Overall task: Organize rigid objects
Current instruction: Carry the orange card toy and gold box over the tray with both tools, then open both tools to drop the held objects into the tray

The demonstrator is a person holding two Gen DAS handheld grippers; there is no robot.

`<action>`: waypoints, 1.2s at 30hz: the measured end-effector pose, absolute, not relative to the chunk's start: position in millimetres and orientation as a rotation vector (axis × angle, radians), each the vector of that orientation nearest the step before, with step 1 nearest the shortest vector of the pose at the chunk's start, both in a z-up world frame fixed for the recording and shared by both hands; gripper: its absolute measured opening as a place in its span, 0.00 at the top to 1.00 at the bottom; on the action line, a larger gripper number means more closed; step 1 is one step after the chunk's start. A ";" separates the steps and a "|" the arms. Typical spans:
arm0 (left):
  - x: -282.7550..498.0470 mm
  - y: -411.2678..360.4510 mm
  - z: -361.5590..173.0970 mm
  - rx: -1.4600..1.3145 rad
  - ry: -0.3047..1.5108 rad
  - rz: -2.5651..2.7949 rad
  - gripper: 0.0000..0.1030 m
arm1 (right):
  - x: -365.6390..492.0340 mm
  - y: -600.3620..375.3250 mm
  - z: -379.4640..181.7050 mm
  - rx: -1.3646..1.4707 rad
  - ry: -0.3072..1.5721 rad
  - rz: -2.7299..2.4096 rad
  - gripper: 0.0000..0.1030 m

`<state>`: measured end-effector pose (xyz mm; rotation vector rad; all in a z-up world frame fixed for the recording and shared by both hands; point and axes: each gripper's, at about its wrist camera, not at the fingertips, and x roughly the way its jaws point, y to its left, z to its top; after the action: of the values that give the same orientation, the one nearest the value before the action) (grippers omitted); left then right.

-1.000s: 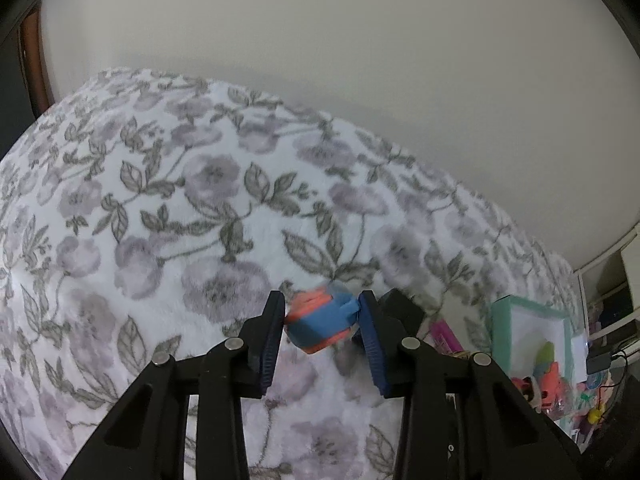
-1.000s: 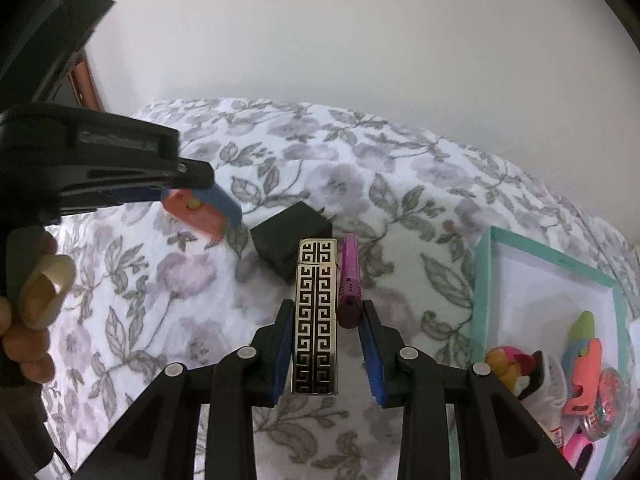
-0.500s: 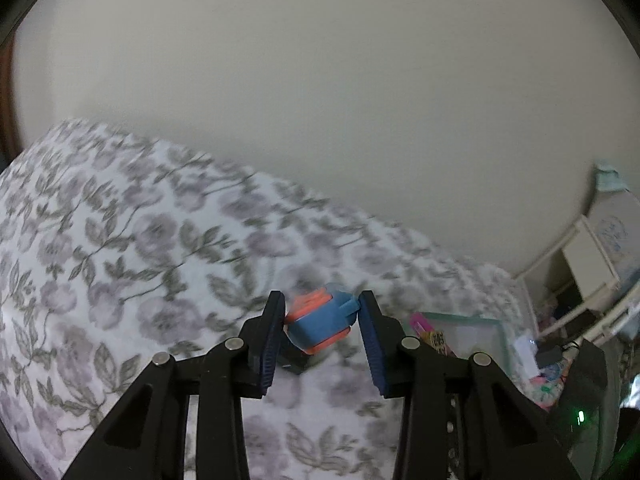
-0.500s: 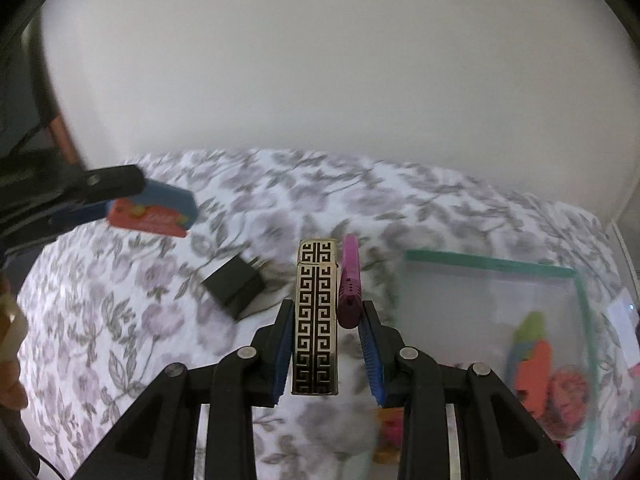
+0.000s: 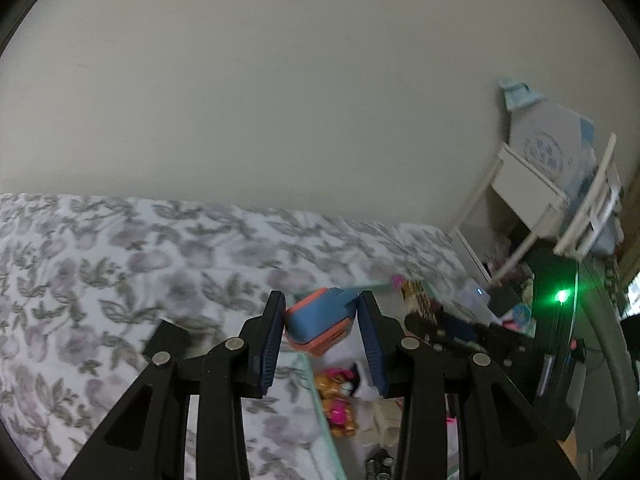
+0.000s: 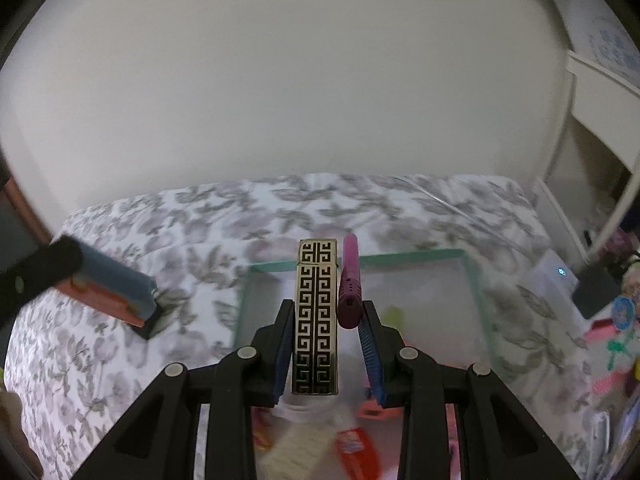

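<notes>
Between the jaws of the right gripper, nearest the right wrist lens, a gold box with a black key pattern and a magenta pen-like tube are clamped side by side, both pointing toward 12 o'clock. Below and beyond them the teal-rimmed tray is now spread directly under the grip, whereas a second ago it lay off at 3 o'clock; blurred toys are seen inside it toward 6 o'clock. At 9 o'clock in this view the orange and blue block is seen carried in the other gripper, with a black adapter partly hidden behind it on the floral bedspread.

In the left wrist view, the left gripper is closed on that same orange and blue block, held narrow around it. Where only bedspread was seen a second ago, the tray's teal edge now runs beneath the jaws, with small toys inside; the black adapter lies at 9 o'clock, and the gold box shows at 3 o'clock. A white shelf stands farther off at 2 o'clock.

Both loads have been swung across to the tray, so release into it is judged the likely next step, with the adapter left to be collected.
</notes>
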<state>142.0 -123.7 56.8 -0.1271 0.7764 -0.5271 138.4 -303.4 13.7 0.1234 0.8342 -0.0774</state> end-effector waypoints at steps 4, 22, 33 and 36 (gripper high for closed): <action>137.0 -140.6 49.2 -0.105 0.795 -0.563 0.62 | 134.9 -329.0 7.9 0.143 0.858 -0.124 0.67; 122.1 -196.6 22.5 -0.095 0.918 -0.732 0.62 | 129.9 -372.8 -10.5 0.179 0.924 -0.212 0.67; 132.1 -204.5 -19.6 -0.143 1.042 -0.717 0.62 | 134.2 -376.4 -38.0 0.172 0.990 -0.230 0.68; 134.0 -201.9 -22.8 -0.157 1.044 -0.706 0.62 | 134.7 -376.3 -36.4 0.177 0.986 -0.226 0.68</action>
<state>134.0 -201.9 -22.8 -0.1574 1.0436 -0.7055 134.7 -376.3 -36.4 0.1769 0.9864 -0.2257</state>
